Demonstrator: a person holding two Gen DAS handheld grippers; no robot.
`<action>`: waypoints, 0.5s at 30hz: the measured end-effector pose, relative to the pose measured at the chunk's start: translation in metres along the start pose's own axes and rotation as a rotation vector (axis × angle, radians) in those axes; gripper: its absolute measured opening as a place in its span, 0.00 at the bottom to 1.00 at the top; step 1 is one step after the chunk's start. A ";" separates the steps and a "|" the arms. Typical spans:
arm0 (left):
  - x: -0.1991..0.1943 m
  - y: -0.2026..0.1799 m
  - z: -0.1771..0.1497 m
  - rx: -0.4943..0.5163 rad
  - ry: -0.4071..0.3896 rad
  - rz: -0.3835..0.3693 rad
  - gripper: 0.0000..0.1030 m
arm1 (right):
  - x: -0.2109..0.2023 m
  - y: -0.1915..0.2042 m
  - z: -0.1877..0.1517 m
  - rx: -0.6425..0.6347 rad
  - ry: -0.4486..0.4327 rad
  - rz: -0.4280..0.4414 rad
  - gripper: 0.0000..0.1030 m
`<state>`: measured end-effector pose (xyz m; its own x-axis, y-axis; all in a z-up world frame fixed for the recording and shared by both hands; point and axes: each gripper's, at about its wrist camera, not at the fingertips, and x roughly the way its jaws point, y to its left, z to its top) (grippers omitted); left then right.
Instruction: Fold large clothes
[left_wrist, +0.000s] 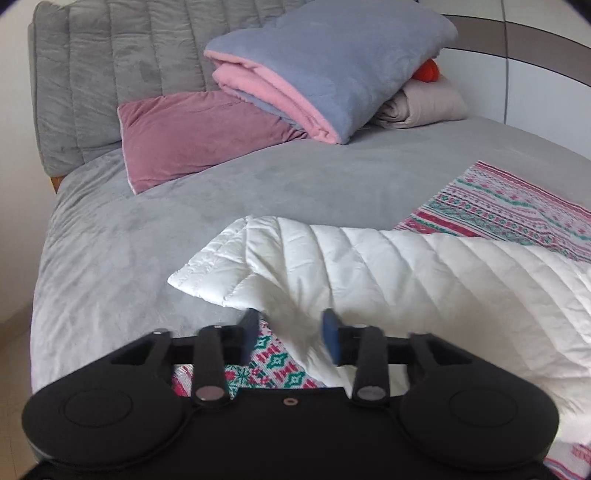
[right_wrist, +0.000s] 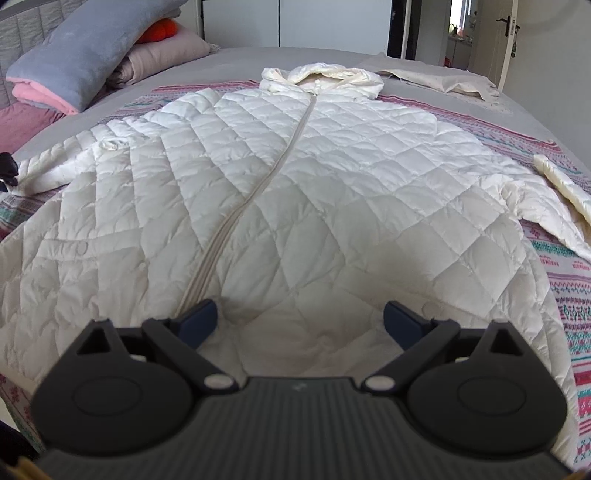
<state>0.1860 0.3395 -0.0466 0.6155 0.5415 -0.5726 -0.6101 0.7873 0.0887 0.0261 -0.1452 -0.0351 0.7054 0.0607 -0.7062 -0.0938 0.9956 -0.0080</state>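
A white quilted hooded coat (right_wrist: 295, 177) lies flat and zipped on a patterned blanket (right_wrist: 569, 280) on the bed, hood at the far end. My right gripper (right_wrist: 301, 325) is open wide, just above the coat's hem near the zipper. In the left wrist view one sleeve of the coat (left_wrist: 369, 266) stretches across the bed. My left gripper (left_wrist: 290, 334) is open with its pads either side of the sleeve's lower edge, not closed on it. The left gripper's tip shows at the right wrist view's left edge (right_wrist: 7, 170), beside the sleeve cuff.
A mauve pillow (left_wrist: 195, 133), a folded grey-pink blanket (left_wrist: 325, 70) and a beige bundle (left_wrist: 424, 103) lie against the grey headboard (left_wrist: 110, 74). A beige cloth (right_wrist: 443, 79) lies at the bed's far side. A door (right_wrist: 506, 40) stands beyond.
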 end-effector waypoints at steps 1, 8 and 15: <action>-0.013 -0.006 0.000 0.019 -0.013 -0.021 0.75 | -0.005 -0.004 0.002 0.010 -0.018 0.009 0.96; -0.126 -0.051 -0.002 0.030 -0.028 -0.336 0.96 | -0.029 -0.057 0.028 0.143 -0.182 -0.038 0.83; -0.194 -0.126 -0.067 0.035 0.011 -0.767 1.00 | 0.002 -0.146 0.067 0.298 -0.198 -0.264 0.76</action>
<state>0.1100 0.1151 -0.0012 0.8547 -0.1630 -0.4928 0.0021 0.9505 -0.3108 0.0879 -0.2853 0.0125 0.8014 -0.2146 -0.5583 0.2940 0.9542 0.0551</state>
